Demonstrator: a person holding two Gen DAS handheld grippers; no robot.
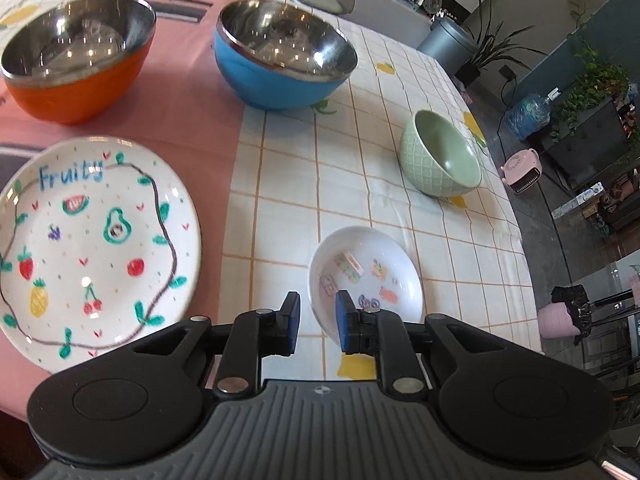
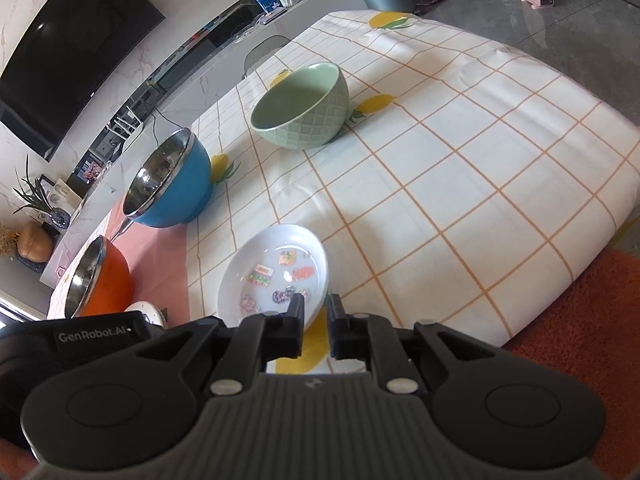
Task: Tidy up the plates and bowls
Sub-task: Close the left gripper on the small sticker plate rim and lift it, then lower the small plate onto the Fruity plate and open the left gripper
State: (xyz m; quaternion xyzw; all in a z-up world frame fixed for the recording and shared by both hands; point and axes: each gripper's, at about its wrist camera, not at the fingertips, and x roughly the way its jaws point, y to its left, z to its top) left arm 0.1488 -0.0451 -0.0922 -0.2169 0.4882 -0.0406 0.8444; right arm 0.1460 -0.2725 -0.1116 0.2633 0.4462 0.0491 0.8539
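A small white dish with stickers (image 1: 366, 276) (image 2: 276, 276) sits on the checked cloth. My left gripper (image 1: 318, 306) is open, its jaws on either side of the dish's near rim. My right gripper (image 2: 314, 308) is open, its jaws astride the same dish's rim from the other side. A fruit-painted plate (image 1: 96, 248) lies at left on the pink cloth. An orange steel bowl (image 1: 76, 56) (image 2: 100, 280), a blue steel bowl (image 1: 280, 56) (image 2: 172, 184) and a green ceramic bowl (image 1: 440, 156) (image 2: 302, 108) stand farther back.
The table edge (image 1: 516, 216) runs down the right in the left wrist view, with floor, a pink heater (image 1: 522, 170) and plants beyond. In the right wrist view the table's edge (image 2: 580, 268) borders an orange rug (image 2: 580, 340). The left gripper's body (image 2: 80, 340) shows at left.
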